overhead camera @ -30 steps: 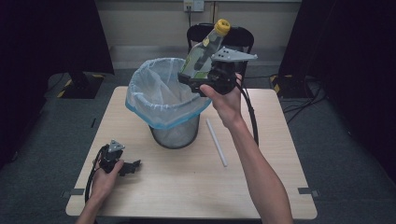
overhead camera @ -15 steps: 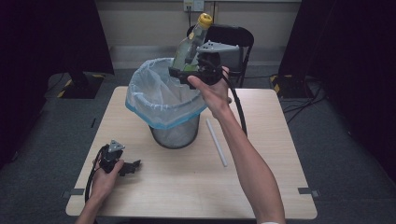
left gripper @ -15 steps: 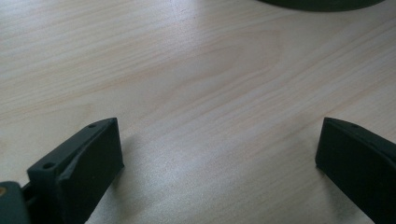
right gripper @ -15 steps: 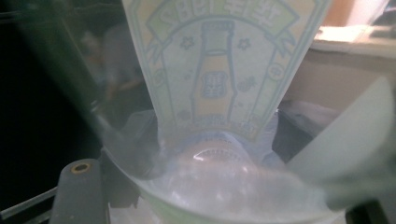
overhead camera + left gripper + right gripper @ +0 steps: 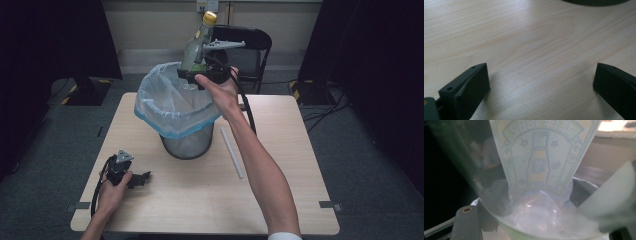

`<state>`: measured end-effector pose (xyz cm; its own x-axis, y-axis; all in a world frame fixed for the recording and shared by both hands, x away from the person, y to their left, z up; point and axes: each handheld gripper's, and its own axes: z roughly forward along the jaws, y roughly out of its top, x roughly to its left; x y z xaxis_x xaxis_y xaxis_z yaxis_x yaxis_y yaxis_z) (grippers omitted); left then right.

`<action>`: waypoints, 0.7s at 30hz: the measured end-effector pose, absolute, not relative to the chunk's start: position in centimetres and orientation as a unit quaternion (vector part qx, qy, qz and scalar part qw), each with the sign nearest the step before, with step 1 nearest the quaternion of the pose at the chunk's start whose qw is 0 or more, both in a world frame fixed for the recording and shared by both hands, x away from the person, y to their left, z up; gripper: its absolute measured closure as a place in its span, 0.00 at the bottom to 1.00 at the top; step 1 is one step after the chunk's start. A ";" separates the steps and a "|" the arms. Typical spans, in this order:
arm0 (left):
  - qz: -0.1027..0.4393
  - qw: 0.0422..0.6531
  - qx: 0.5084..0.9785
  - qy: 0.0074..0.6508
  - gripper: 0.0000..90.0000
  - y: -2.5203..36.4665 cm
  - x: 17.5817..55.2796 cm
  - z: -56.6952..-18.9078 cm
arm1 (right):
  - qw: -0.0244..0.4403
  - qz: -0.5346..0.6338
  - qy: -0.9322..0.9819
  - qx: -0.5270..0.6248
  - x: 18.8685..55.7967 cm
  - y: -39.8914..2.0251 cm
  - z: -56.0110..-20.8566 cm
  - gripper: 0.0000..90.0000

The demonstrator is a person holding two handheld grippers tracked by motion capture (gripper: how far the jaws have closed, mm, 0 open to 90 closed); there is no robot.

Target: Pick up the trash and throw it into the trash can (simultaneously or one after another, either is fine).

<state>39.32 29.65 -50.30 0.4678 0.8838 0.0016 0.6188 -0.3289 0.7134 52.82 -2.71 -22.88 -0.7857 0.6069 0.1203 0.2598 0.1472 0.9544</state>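
Bottle (image 5: 196, 47) in the right hand-held gripper (image 5: 200, 75) is clamped by its lower body, its yellow cap up and tilted slightly away, held over the far rim of the mesh wastebasket (image 5: 187, 145) so that it can drop straight into the blue-edged bin liner (image 5: 165, 107) once let go. In the right gripper view the jaws press either side of the clear plastic bottle (image 5: 541, 170), its pale label facing the camera, so the grasp looks firm enough for carrying. The left hand-held gripper (image 5: 137, 180) rests on the wooden surface (image 5: 280, 200) near the front left corner, its jaws spread wide and empty, parked clear of the bin. A white straw (image 5: 232, 151) lies on the surface just right of the wastebasket, apart from both grippers, probably awaiting its own pickup.
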 end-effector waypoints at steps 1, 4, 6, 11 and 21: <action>0.200 0.333 0.789 0.477 0.00 29.6 39.3 -50.3 | 0.148 0.579 0.746 0.294 52.9 -2.6 -23.0 0.31; 0.200 0.331 0.790 0.475 0.00 29.7 39.3 -50.3 | 0.150 0.568 0.751 0.301 53.1 -2.4 -23.2 0.28; 0.200 0.331 0.790 0.475 0.00 29.7 39.3 -50.3 | 0.163 0.559 0.756 0.299 53.1 -2.3 -23.3 0.27; 0.201 0.331 0.790 0.475 0.00 29.6 39.3 -50.3 | 0.165 0.587 0.731 0.305 52.8 -3.2 -22.7 0.28; 0.199 0.334 0.789 0.476 0.00 29.7 39.3 -50.3 | 0.165 0.604 0.717 0.308 52.2 -4.8 -22.4 0.28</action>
<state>39.30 29.67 -50.33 0.4672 0.8841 -0.0038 0.6179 -0.3234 0.7167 52.20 -4.83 -22.36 -0.7560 0.6407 0.1342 0.2411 0.0819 0.9670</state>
